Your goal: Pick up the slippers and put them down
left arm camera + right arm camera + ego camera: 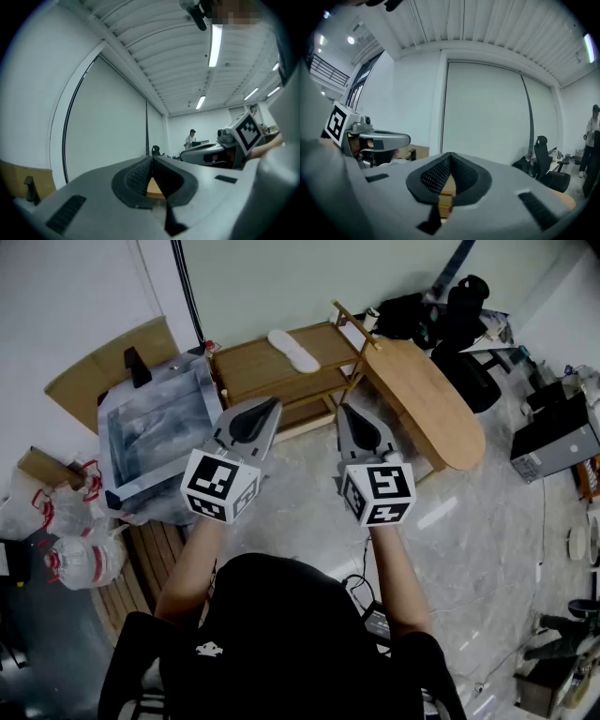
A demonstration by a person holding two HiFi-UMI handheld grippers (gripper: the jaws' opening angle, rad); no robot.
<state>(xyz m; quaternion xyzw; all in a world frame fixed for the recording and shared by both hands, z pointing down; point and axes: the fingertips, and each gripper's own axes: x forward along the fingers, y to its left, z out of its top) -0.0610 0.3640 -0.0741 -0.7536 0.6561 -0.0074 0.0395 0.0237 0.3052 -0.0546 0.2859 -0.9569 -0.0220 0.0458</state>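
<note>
One white slipper point(293, 350) lies on the top board of a low wooden rack point(246, 368), seen in the head view. Both grippers are held level in front of the person, short of the rack and apart from the slipper. My left gripper point(272, 407) has its jaws closed together with nothing between them; the tips meet in the left gripper view point(151, 159). My right gripper point(345, 411) is likewise shut and empty, with its tips together in the right gripper view point(450, 155). Each gripper view looks out at the room's walls and ceiling, and neither shows the slipper.
An oval wooden board point(427, 399) leans at the rack's right end. A grey foil-lined box point(155, 432) stands left of the rack, with tied plastic bags point(75, 531) beyond. Black bags and a chair point(459, 315) sit behind. A grey case point(553, 442) is at right. A person point(191, 137) stands far off.
</note>
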